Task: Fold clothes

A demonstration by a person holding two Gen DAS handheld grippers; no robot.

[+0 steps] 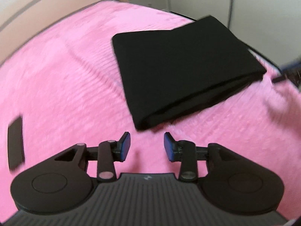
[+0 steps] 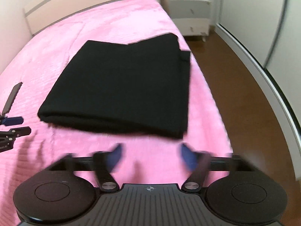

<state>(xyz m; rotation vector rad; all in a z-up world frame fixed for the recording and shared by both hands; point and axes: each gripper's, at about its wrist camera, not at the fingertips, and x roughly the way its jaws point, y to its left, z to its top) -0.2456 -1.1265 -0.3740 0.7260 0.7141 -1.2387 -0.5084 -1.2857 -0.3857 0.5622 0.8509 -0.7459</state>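
Black folded cloth garment (image 2: 120,86), flat on your fuzzy pink bedspread (image 1: 56,79).
Your left gripper (image 1: 147,146) and right gripper (image 2: 150,157): fingers parted, holding nothing, just short of its near edge.

One folded black garment (image 2: 120,86) lies on one pink bedspread (image 2: 105,24). Two grippers are in view, the left gripper (image 1: 147,146) and the right gripper (image 2: 150,158), each with two blue-padded fingers, and one flat dark object (image 1: 16,143) rests on the bedspread. One white shelf unit (image 2: 191,17) holds stacked clothes too blurred to count.
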